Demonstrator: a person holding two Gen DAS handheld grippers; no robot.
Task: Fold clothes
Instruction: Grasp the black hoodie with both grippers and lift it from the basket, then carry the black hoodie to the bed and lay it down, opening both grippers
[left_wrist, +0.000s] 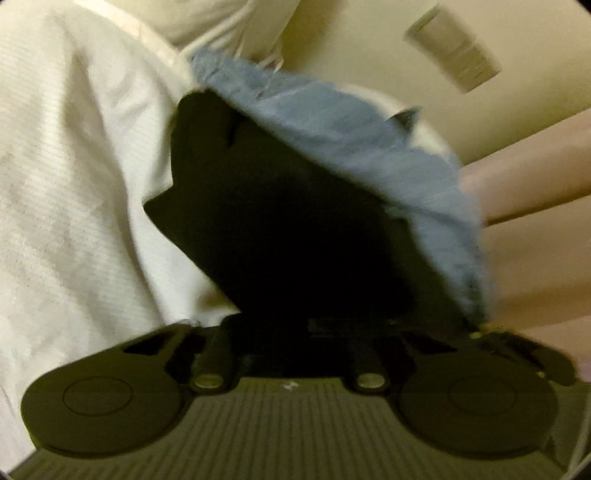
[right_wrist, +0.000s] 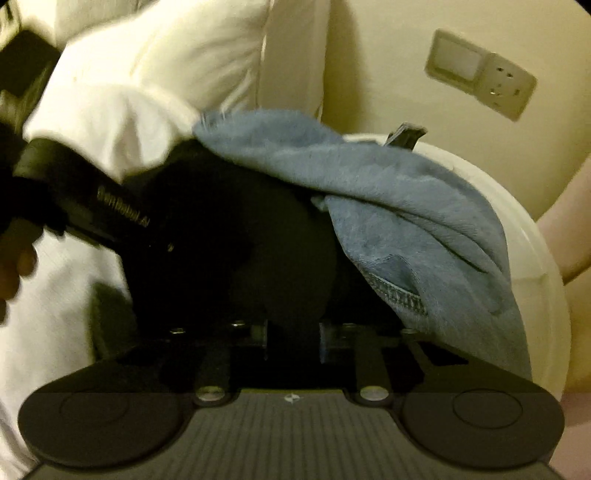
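Left gripper (left_wrist: 295, 206) fills the middle of its view as a dark closed mass with the blue fleece garment (left_wrist: 351, 147) draped over its upper right edge; it appears clamped on the cloth, likely to lift an edge for folding. Whether the right gripper (right_wrist: 291, 258) grips anything I cannot tell; the garment (right_wrist: 406, 199) hangs over its right side. White bedding (right_wrist: 147, 74) lies at upper left, a wall socket (right_wrist: 484, 74) at upper right.

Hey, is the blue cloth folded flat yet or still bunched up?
Still bunched. The blue cloth hangs in loose, overlapping folds, draped over the dark fingers, with a stitched hem curling under. Neither view shows it lying flat.
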